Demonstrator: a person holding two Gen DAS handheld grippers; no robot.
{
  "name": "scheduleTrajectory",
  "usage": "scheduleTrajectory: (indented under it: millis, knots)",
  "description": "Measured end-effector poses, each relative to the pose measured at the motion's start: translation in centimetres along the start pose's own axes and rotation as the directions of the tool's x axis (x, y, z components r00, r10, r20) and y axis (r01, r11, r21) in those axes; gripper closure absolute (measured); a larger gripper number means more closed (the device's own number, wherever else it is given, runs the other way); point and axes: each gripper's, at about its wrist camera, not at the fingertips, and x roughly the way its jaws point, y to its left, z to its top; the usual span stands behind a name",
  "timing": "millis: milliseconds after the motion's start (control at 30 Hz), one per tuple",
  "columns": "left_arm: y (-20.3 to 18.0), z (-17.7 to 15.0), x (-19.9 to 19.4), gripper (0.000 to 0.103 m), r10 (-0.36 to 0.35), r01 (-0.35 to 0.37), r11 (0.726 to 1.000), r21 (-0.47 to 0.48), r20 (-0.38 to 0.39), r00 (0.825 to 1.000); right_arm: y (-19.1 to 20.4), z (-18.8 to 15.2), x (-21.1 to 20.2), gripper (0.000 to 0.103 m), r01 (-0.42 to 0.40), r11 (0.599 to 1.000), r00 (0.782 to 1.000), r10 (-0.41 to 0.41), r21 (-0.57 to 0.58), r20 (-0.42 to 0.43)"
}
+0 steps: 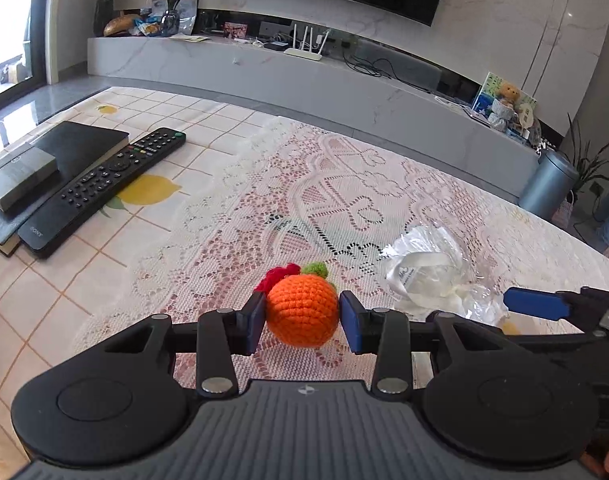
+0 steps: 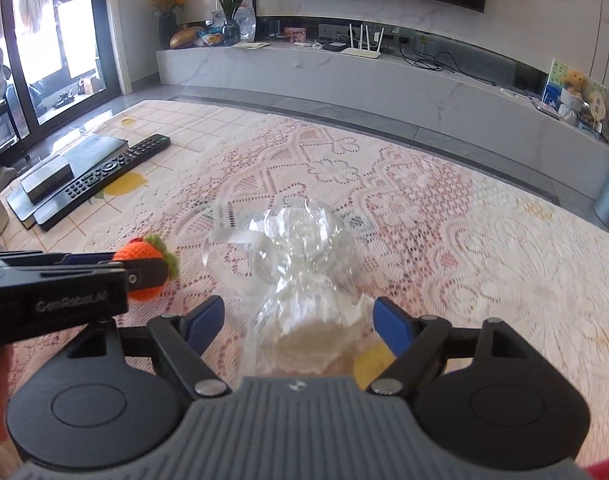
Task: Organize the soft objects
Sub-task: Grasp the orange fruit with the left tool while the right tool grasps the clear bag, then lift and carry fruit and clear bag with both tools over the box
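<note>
An orange crocheted ball (image 1: 302,314) with a green leaf (image 1: 315,268) sits between the blue pads of my left gripper (image 1: 303,322), which is shut on it just above the lace cloth. A red crocheted bit (image 1: 274,276) shows behind it. A crumpled clear plastic bag (image 2: 304,272) with a white ribbon and something pale inside lies on the cloth between the fingers of my right gripper (image 2: 300,322). That gripper is open, its pads clear of the plastic on both sides. In the right wrist view the left gripper (image 2: 120,268) and the orange ball (image 2: 140,252) are at the left.
A black remote (image 1: 104,184), a black book (image 1: 84,148) and a grey box (image 1: 20,176) lie at the table's far left. The lace cloth (image 1: 344,184) covers the middle of the table. A marble TV cabinet (image 1: 304,76) runs beyond the far edge.
</note>
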Motion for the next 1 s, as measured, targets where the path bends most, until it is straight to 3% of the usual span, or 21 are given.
scheduleTrajectory:
  millis: [67, 200, 400, 633, 833, 1000]
  knots:
    - [0.1, 0.0, 0.1, 0.058, 0.001, -0.001, 1.0, -0.004, -0.002, 1.0, -0.1, 0.2, 1.0, 0.024, 0.0, 1.0, 1.0, 0.0, -0.007, 0.0]
    - [-0.1, -0.1, 0.3, 0.058, -0.005, 0.005, 1.0, 0.009, -0.01, 1.0, 0.3, 0.1, 2.2, 0.05, 0.003, 0.999, 1.0, -0.004, -0.043, -0.016]
    - [-0.1, -0.2, 0.4, 0.058, -0.008, 0.008, 1.0, 0.01, -0.016, 1.0, 0.8, -0.2, 2.2, 0.071, -0.001, 0.999, 1.0, 0.0, -0.054, -0.011]
    - [-0.2, -0.2, -0.5, 0.058, -0.015, 0.015, 1.0, 0.022, 0.024, 1.0, 1.9, -0.1, 0.2, 0.076, 0.028, 0.994, 0.999, -0.023, -0.104, 0.047]
    - [0.0, -0.1, -2.2, 0.058, -0.006, 0.004, 1.0, 0.022, 0.088, 0.996, 1.4, 0.7, -3.6, 0.076, 0.018, 1.0, 0.997, -0.016, -0.024, 0.08]
    - [-1.3, -0.2, -5.0, 0.058, -0.043, 0.035, 0.997, 0.069, 0.124, 0.991, 1.2, 0.4, -8.3, 0.076, 0.014, 1.0, 0.994, -0.015, 0.011, 0.111]
